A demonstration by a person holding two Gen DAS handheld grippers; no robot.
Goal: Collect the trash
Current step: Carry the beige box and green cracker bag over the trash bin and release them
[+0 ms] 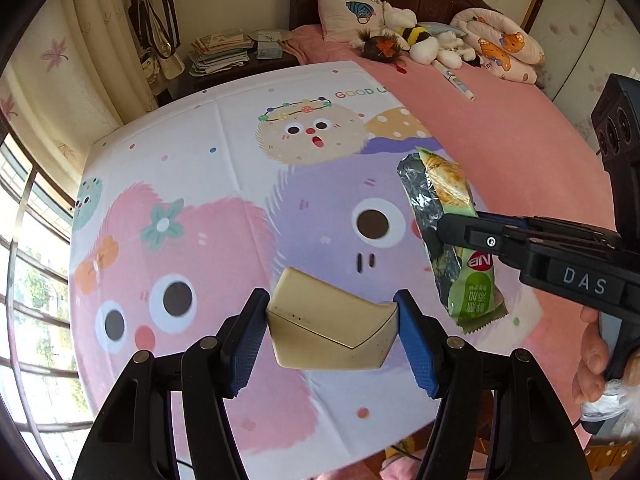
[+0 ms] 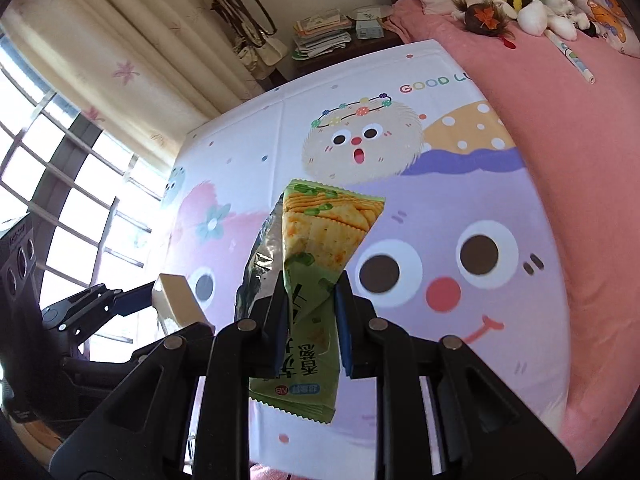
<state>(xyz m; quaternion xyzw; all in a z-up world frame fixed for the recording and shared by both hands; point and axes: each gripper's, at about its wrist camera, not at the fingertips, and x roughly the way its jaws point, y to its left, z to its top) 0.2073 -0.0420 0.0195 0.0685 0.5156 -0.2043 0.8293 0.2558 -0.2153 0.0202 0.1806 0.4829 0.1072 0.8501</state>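
- The big cartoon play mat with fuzzy pink and purple monsters lies flat on the pink bed sheet, under both claws. No bin or trash bag shows in either view.
- The step in hand looks like carrying – both claws hold a piece of trash up off the mat. I think the next move is to take both pieces to a bin and let go over it, and that bin must first be found.
- The left claw is clamped on the cream-coloured plastic box with a slanted lid line. The blue pads press on its two sides, so the box sits right between the tips.
- The right claw is squeezed nearly together on the green crinkly cracker wrapper with a silver inside. The wrapper's middle is pinched between the tips – its open top sticks out past them and its printed end hangs back toward the handle.
- In the left view the right claw is just beside the left one, on its right, with a hand on the grip.
- Writing, big to small: "GOOD LU…" on the mat, cut off by the sheet; "DAS" in pale letters on the right claw's arm; a red "NB" badge on the wrapper, seen upside down. The wrapper also has large Chinese letters that I cannot read well.
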